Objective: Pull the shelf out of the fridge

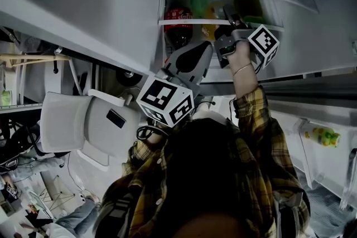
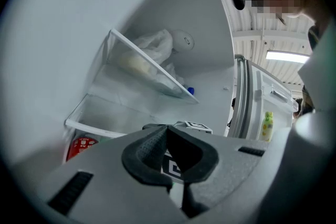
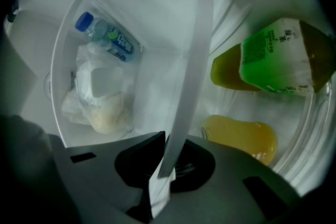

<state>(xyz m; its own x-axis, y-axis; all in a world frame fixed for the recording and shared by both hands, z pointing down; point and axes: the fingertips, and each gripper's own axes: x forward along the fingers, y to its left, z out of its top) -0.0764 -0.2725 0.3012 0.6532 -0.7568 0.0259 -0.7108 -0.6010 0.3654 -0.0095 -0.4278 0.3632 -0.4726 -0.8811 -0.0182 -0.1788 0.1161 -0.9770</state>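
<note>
- The shelf [image 1: 189, 22] is sitting inside the open fridge, far from the person, with its white front edge [image 3: 191, 60] running left to right across the opening.
- The right gripper [image 1: 228, 17] is reaching up to that edge toward its right end. In its own view the jaws [image 3: 164, 139] are pinching the thin white strip between them.
- The left gripper [image 1: 210, 48] is hanging nearer and to the left, just short of the edge. Its jaws [image 2: 168, 131] are pressed together with nothing in them.
- A green bottle [image 3: 283, 55] and two yellowish ones are lying in the fridge just past the gripped edge. A red cola bottle [image 1: 178, 25] is standing below the shelf.
- The shelf is lying straight beyond the right claw, so the pull is probably going to run along the jaws, toward the person.
- Because the grip is sitting right of centre on the long edge, the shelf is likely to skew in its runners unless the left claw is brought onto the free left part.
</note>
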